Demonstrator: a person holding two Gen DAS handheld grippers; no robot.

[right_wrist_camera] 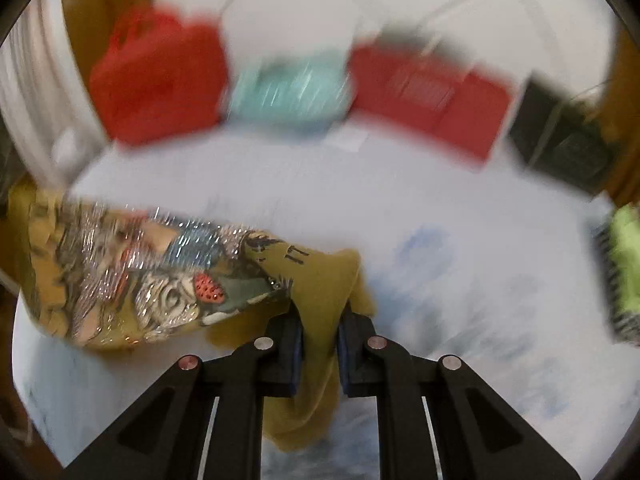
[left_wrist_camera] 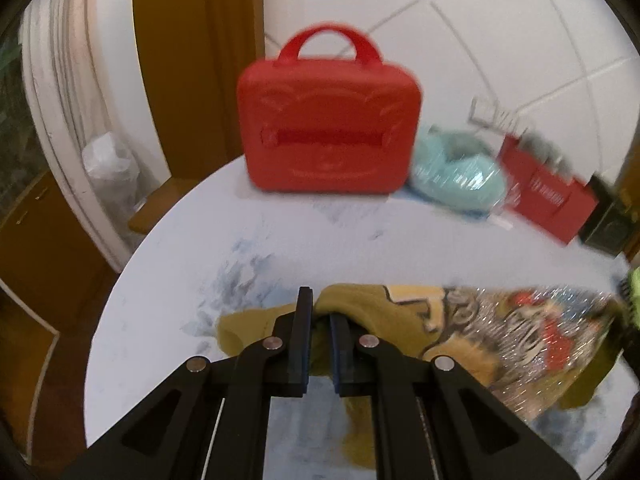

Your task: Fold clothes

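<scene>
Shirt (right_wrist_camera: pixel 320 280) between both pinching grippers

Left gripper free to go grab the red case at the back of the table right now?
Probably not: the left gripper is shut on the mustard shirt, so it would drag the cloth along. The table up to the red case looks unobstructed.

A garment (left_wrist_camera: pixel 460 332) lies near the bench's (left_wrist_camera: pixel 168 280) front edge; along the back edge stand a case (left_wrist_camera: pixel 328 132), a bundle (left_wrist_camera: pixel 460 176) and a box (left_wrist_camera: pixel 548 196).
</scene>
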